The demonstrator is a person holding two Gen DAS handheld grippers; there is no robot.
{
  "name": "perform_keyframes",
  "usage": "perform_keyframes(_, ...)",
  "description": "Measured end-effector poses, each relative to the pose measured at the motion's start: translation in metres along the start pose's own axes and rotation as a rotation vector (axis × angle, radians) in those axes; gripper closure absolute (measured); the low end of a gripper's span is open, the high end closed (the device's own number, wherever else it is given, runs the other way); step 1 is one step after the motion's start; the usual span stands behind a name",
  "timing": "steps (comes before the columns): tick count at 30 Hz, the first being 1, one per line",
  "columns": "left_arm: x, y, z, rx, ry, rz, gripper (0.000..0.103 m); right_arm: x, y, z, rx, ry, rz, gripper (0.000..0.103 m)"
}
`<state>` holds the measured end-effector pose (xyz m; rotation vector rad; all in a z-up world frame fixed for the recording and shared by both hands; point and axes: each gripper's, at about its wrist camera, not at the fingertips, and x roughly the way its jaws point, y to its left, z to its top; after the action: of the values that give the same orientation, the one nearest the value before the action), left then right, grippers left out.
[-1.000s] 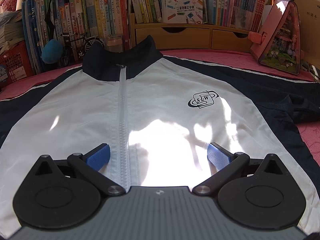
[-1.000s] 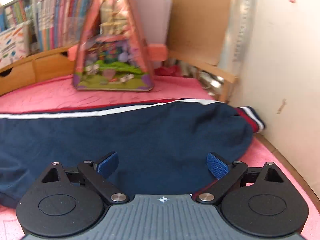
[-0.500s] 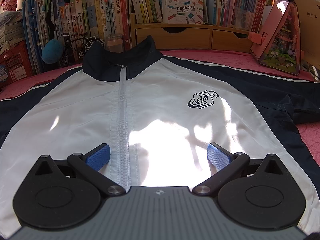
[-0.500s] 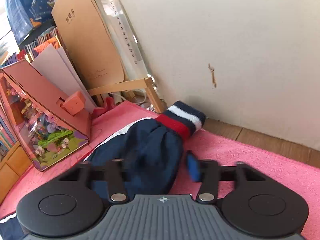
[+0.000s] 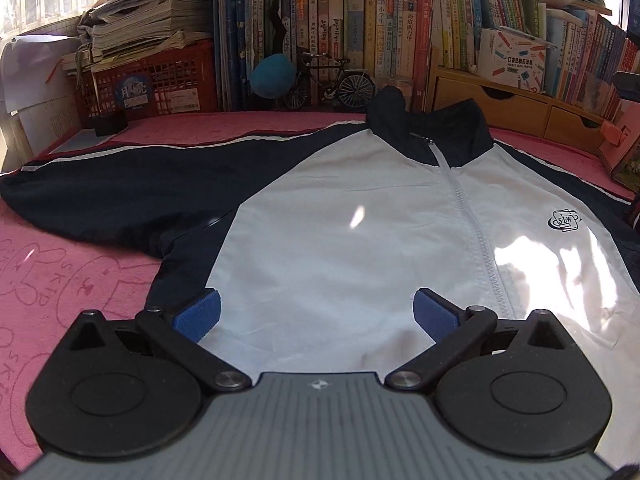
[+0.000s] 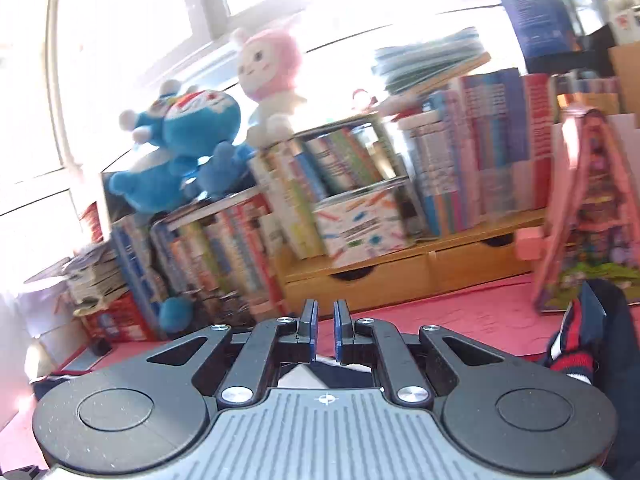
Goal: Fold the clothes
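A white and navy zip jacket lies flat, front up, on a pink towel. Its left sleeve stretches out to the left. My left gripper is open and empty, low over the jacket's lower left front. My right gripper is lifted and tilted up towards the bookshelf, its jaws nearly together with a thin gap. The navy sleeve with a red and white striped cuff hangs at the lower right of the right wrist view; whether the jaws pinch its cloth is hidden.
Books and a wooden drawer unit line the back. A red crate with paper stacks stands back left, with a toy bicycle beside it. A pink toy house stands at the right. Plush toys sit on the books.
My right gripper closed at the right sleeve cuff, then swung up and left, and the cuff came up with it. My left gripper shifted left along the jacket and stayed open.
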<state>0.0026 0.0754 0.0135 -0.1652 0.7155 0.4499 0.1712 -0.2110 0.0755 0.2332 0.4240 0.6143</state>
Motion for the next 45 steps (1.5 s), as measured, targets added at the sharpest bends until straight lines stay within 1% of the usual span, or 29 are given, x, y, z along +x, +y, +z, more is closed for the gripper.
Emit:
perform_keyframes(1,0.001,0.011,-0.002,-0.021,0.012,0.015,0.0,0.017,0.022,-0.007,-0.022,0.038,0.031,0.093)
perform_keyframes(3,0.005,0.029,-0.008,-0.055,0.028,0.016,0.0,0.048,0.063,-0.023,-0.063,0.116,0.089,0.093)
perform_keyframes(4,0.006,0.036,-0.01,-0.067,0.034,0.013,0.0,0.056,0.078,-0.035,-0.081,0.156,0.1,0.092)
perform_keyframes(6,0.009,0.041,-0.015,-0.059,0.023,0.014,0.0,0.06,0.093,-0.053,-0.146,0.209,0.067,0.089)
perform_keyframes(8,0.01,0.039,-0.019,-0.031,0.002,0.02,0.0,0.05,0.093,-0.07,-0.224,0.231,-0.042,0.075)
perform_keyframes(9,0.01,0.038,-0.02,-0.017,-0.009,0.022,0.0,0.044,0.091,-0.076,-0.253,0.235,-0.095,0.061)
perform_keyframes(10,0.01,0.037,-0.021,-0.011,-0.02,0.024,0.0,0.035,0.08,-0.079,-0.26,0.22,-0.15,0.05)
perform_keyframes(11,0.01,0.035,-0.023,-0.005,-0.032,0.025,0.0,0.021,0.064,-0.081,-0.261,0.193,-0.216,0.047)
perform_keyframes(14,0.012,0.035,-0.021,-0.01,-0.031,0.011,0.0,-0.001,0.021,-0.068,-0.251,0.121,-0.397,0.036)
perform_keyframes(15,0.012,0.035,-0.02,-0.011,-0.031,0.011,0.0,-0.005,0.005,-0.062,-0.244,0.108,-0.462,0.03)
perform_keyframes(16,0.012,0.034,-0.02,-0.01,-0.032,0.013,0.0,-0.005,-0.011,-0.055,-0.228,0.11,-0.514,0.024)
perform_keyframes(17,0.012,0.034,-0.02,-0.009,-0.033,0.015,0.0,-0.001,-0.025,-0.051,-0.207,0.12,-0.551,0.021)
perform_keyframes(19,0.012,0.034,-0.021,-0.011,-0.035,0.017,0.0,0.012,-0.049,-0.048,-0.162,0.147,-0.6,0.013)
perform_keyframes(21,0.011,0.035,-0.021,-0.011,-0.036,0.017,0.0,0.034,-0.066,-0.05,-0.141,0.184,-0.624,0.013)
perform_keyframes(22,0.011,0.035,-0.021,-0.011,-0.036,0.017,0.0,0.046,-0.073,-0.051,-0.136,0.203,-0.636,0.022)
perform_keyframes(23,0.011,0.035,-0.021,-0.011,-0.037,0.018,0.0,0.055,-0.08,-0.052,-0.121,0.219,-0.647,0.036)
perform_keyframes(24,0.011,0.035,-0.021,-0.011,-0.037,0.018,0.0,0.062,-0.086,-0.051,-0.096,0.231,-0.671,0.057)
perform_keyframes(26,0.011,0.036,-0.021,-0.011,-0.039,0.017,0.0,0.065,-0.087,-0.046,-0.069,0.219,-0.696,0.063)
perform_keyframes(27,0.01,0.036,-0.021,-0.011,-0.04,0.017,0.0,0.064,-0.082,-0.042,-0.065,0.217,-0.686,0.069)
perform_keyframes(28,0.01,0.036,-0.021,-0.012,-0.04,0.017,0.0,0.061,-0.073,-0.039,-0.065,0.213,-0.655,0.07)
perform_keyframes(31,0.01,0.036,-0.022,-0.014,-0.042,0.017,0.0,0.055,-0.031,-0.031,-0.089,0.206,-0.498,0.071)
perform_keyframes(32,0.01,0.036,-0.022,-0.014,-0.043,0.017,0.0,0.054,-0.011,-0.031,-0.101,0.206,-0.427,0.071)
perform_keyframes(34,0.01,0.036,-0.022,-0.015,-0.044,0.016,0.0,0.058,0.03,-0.033,-0.108,0.226,-0.25,0.071)
perform_keyframes(37,0.009,0.037,-0.021,-0.015,-0.045,0.014,0.0,0.083,0.089,-0.042,-0.076,0.298,0.001,0.071)
perform_keyframes(38,0.009,0.037,-0.021,-0.015,-0.045,0.013,0.0,0.098,0.114,-0.048,-0.073,0.333,0.08,0.071)
perform_keyframes(39,0.009,0.037,-0.022,-0.015,-0.045,0.013,0.0,0.111,0.135,-0.056,-0.086,0.364,0.121,0.069)
perform_keyframes(41,0.009,0.037,-0.022,-0.016,-0.046,0.013,0.0,0.136,0.168,-0.074,-0.112,0.425,0.15,0.065)
perform_keyframes(43,0.009,0.037,-0.022,-0.016,-0.047,0.013,0.0,0.157,0.182,-0.09,-0.102,0.485,0.179,0.061)
perform_keyframes(45,0.009,0.036,-0.022,-0.016,-0.047,0.013,0.0,0.161,0.183,-0.099,-0.069,0.474,0.188,0.056)
